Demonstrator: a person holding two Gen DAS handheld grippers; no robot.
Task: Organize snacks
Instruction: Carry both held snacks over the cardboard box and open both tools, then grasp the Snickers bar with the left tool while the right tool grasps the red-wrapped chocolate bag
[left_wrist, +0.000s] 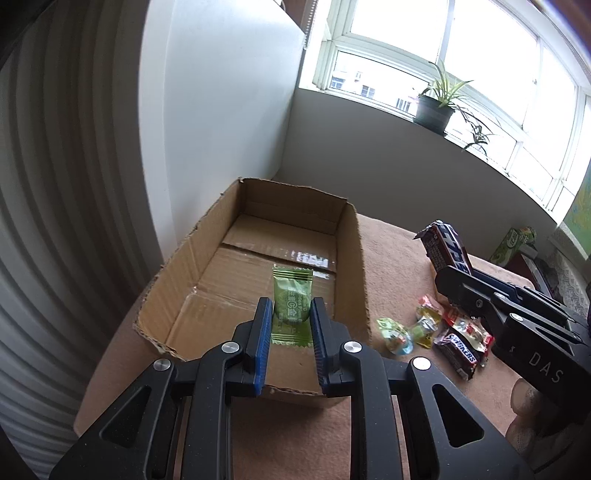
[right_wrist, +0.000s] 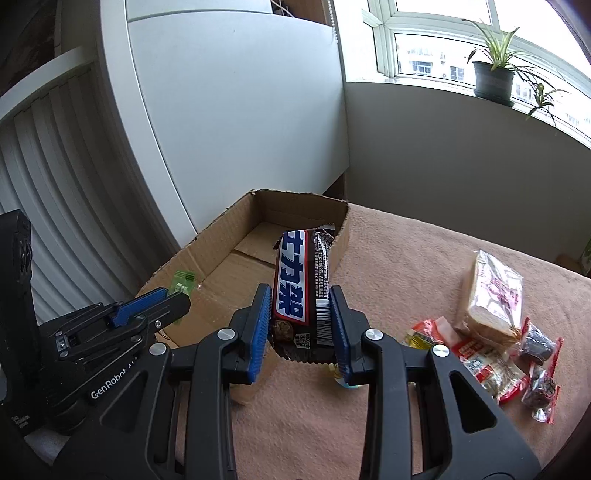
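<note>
My left gripper (left_wrist: 290, 314) is shut on a small green candy packet (left_wrist: 291, 306) and hangs over the near end of an open cardboard box (left_wrist: 354, 258) with a bare floor. My right gripper (right_wrist: 300, 314) is shut on a large brown Snickers bar (right_wrist: 301, 291), held upright near the box's (right_wrist: 221, 236) right wall. In the left wrist view the right gripper (left_wrist: 456, 284) with the bar (left_wrist: 445, 249) stands to the right of the box. The left gripper (right_wrist: 177, 295) shows at the left of the right wrist view, the green packet (right_wrist: 183, 278) at its tip.
Loose snacks lie on the pinkish cloth (right_wrist: 406, 251) right of the box: a small Snickers (left_wrist: 460, 354), jelly cups (left_wrist: 395, 334), a wrapped sandwich (right_wrist: 493, 295), red-wrapped sweets (right_wrist: 487, 362). A white cabinet (right_wrist: 236, 122) stands behind the box. A potted plant (left_wrist: 436, 107) sits on the windowsill.
</note>
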